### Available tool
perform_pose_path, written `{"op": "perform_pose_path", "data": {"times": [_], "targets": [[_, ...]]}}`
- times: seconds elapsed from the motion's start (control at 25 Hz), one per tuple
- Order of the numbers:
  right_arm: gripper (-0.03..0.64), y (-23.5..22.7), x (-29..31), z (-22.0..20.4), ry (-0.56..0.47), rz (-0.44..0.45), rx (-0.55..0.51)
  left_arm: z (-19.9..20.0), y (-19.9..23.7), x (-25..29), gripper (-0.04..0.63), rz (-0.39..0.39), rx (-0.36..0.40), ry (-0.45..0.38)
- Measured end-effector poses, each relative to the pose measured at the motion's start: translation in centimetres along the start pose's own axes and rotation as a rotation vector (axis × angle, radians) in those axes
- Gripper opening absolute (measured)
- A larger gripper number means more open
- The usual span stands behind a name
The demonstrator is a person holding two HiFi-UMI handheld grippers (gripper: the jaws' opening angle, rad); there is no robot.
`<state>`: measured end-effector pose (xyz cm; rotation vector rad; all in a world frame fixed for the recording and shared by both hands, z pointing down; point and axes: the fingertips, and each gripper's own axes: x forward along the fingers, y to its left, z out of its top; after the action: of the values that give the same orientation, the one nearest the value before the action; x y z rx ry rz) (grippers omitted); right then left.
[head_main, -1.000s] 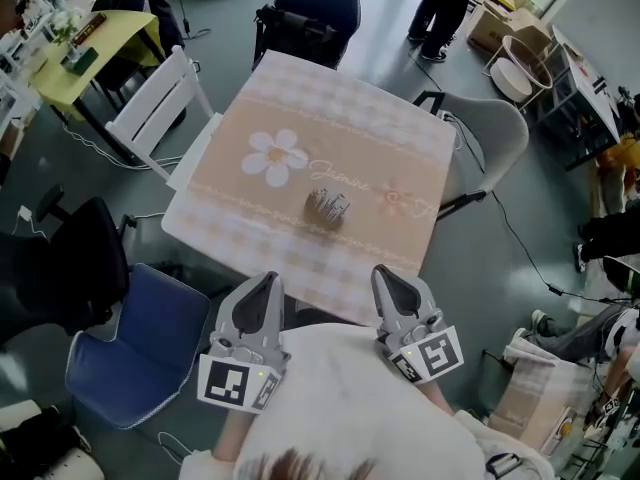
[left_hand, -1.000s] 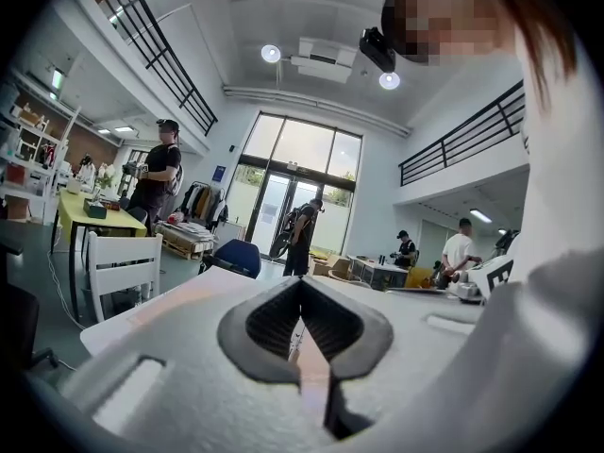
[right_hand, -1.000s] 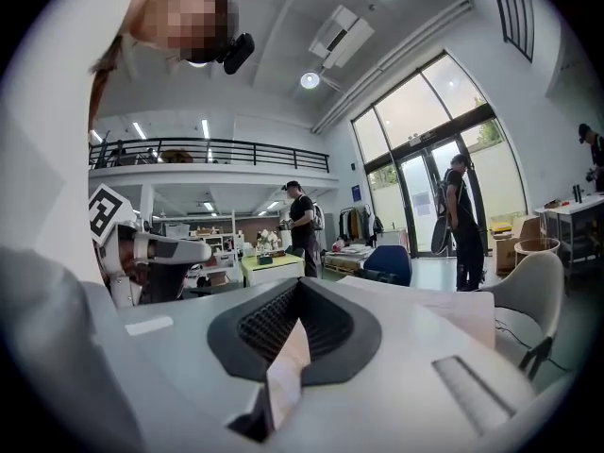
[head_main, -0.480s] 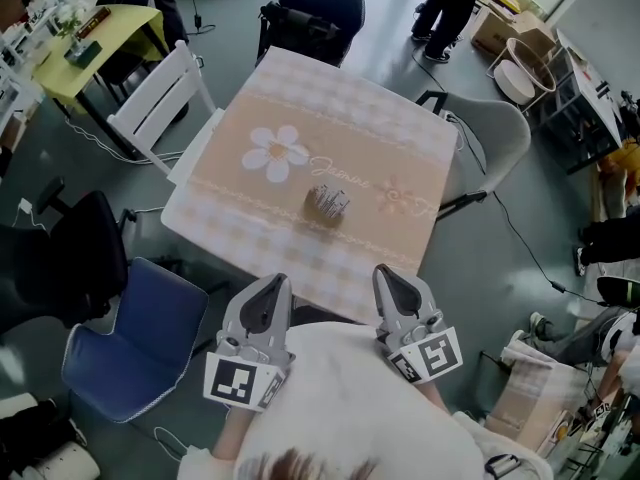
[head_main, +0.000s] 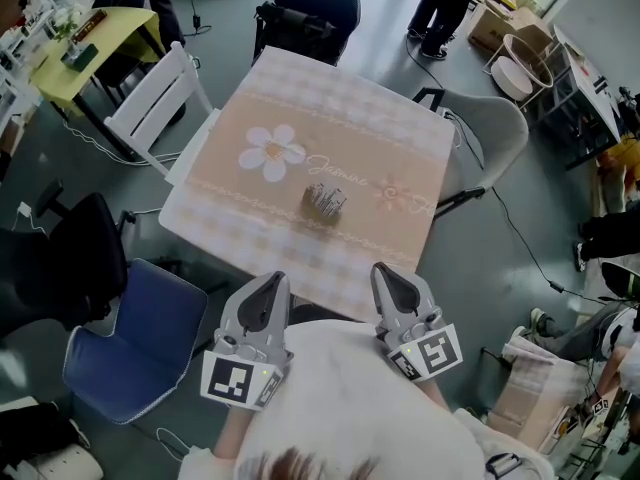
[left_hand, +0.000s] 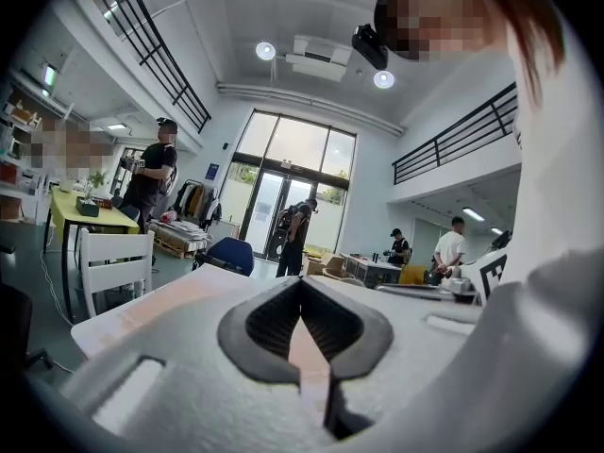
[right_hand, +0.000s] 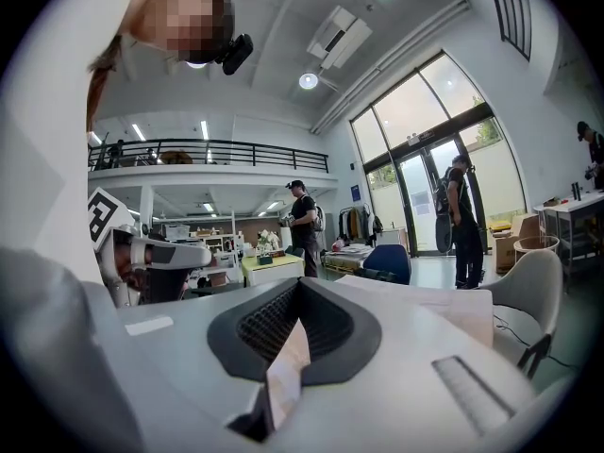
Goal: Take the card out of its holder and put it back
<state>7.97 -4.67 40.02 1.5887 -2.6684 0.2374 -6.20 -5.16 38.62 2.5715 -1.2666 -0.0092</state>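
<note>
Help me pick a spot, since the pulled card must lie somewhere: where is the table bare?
Nearly all the table is bare: the far half beyond the card holder, the strip between it and the near edge, and both sides. Only the card holder stands on it. Crowding is off the table: a white chair left, a grey chair right.

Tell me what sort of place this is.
Probably an open workshop or lab hall, not a home. Tall glass doors, a railed mezzanine, and scattered tables and chairs on a bare floor point that way.
</note>
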Motion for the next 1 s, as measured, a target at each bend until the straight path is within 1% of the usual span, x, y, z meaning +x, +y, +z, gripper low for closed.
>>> {"op": "perform_pose_path", "data": {"times": [0.12, 0.28, 0.4, 0.52, 0.8, 1.0], "targets": [[-0.002, 0.1, 0.1, -0.1, 0.000, 0.006, -0.007, 0.4, 0.9, -0.2, 0.000, 0.015, 0.001, -0.012], [-0.002, 0.1, 0.1, -0.1, 0.007, 0.003, -0.003, 0.4, 1.2, -0.4, 0.000, 0.009, 0.009, 0.005], [-0.002, 0.2, 0.1, 0.0, 0.007, 0.001, -0.003, 1.0, 1.4, -0.6, 0.000, 0.007, 0.004, -0.012], [-0.002, 0.3, 0.3, -0.1, 0.004, 0.010, -0.013, 1.8, 2.3, -0.9, 0.000, 0.024, 0.014, -0.041], [-0.002, 0.3, 0.4, -0.2, 0.007, 0.011, -0.005, 2.3, 4.3, -2.2, 0.000, 0.075, 0.040, -0.036], [-0.002, 0.3, 0.3, -0.3, 0.010, 0.009, 0.000, 2.3, 3.9, -2.1, 0.000, 0.063, 0.047, -0.038]]}}
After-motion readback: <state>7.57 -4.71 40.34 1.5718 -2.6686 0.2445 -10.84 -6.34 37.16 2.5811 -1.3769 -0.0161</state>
